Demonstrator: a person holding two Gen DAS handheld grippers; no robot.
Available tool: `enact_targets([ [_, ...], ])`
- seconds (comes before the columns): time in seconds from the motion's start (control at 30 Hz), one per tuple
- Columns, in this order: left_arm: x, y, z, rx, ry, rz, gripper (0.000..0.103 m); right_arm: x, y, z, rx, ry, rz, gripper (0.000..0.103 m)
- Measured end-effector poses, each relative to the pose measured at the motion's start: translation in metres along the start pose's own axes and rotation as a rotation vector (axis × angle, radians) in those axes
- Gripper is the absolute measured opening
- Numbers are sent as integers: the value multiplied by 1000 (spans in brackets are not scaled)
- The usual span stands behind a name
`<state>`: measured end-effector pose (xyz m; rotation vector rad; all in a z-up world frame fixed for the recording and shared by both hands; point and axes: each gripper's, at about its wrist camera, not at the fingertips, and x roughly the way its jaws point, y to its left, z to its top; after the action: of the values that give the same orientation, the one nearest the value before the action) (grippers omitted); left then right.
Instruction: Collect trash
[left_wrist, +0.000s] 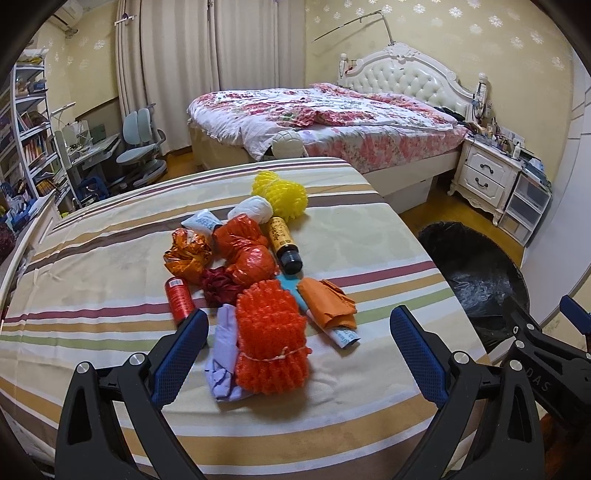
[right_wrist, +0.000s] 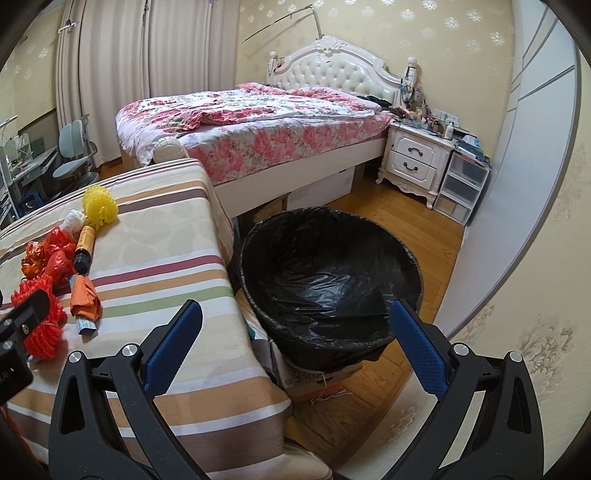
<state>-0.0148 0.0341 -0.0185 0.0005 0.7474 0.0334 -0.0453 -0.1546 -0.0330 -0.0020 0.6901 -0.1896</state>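
Observation:
A pile of trash lies on the striped tablecloth (left_wrist: 92, 295): an orange foam net (left_wrist: 271, 336), a lilac glove (left_wrist: 223, 354), crumpled orange paper (left_wrist: 327, 304), a red can (left_wrist: 179, 297), a brown bottle (left_wrist: 283, 242), red plastic bags (left_wrist: 243, 254) and a yellow foam net (left_wrist: 280, 192). My left gripper (left_wrist: 297, 332) stands open just short of the orange net, holding nothing. My right gripper (right_wrist: 295, 321) is open and empty above the near rim of the black-lined bin (right_wrist: 328, 280), which stands on the floor right of the table. The orange net (right_wrist: 38, 317) and paper (right_wrist: 85, 299) also show in the right wrist view.
Behind the table is a bed (right_wrist: 251, 129) with a floral quilt. A white nightstand (right_wrist: 415, 162) and clear drawers (right_wrist: 463, 188) stand at the right wall. A desk, chair (left_wrist: 142, 147) and bookshelf (left_wrist: 29, 125) fill the left. A cardboard box (right_wrist: 317, 380) sits under the bin.

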Motion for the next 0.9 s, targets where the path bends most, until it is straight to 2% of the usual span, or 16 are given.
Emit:
enact_targets([
  [0.33,-2,55,-10,-38,39,69,92,-3,33,6,-68,21,64,98],
  [0.4,-3,64,-11,-48,47,70,92,-5,39,7,-80,19,74,96],
  [0.43,-3,69,-13,-54,51,75,92,-5,42,7,-86,20,79,91],
  [0.5,-3,75,-15,-63,60,78,91,-5,49,8,-99,32,98,85],
  [0.6,-1,81,-17,-81,78,72,83,-6,54,9,-115,36,105,85],
  [0.83,4,82,-17,-80,87,65,82,-7,61,10,-120,34,109,84],
  [0.9,8,84,-18,-83,103,63,78,-6,61,10,-121,35,109,84],
])
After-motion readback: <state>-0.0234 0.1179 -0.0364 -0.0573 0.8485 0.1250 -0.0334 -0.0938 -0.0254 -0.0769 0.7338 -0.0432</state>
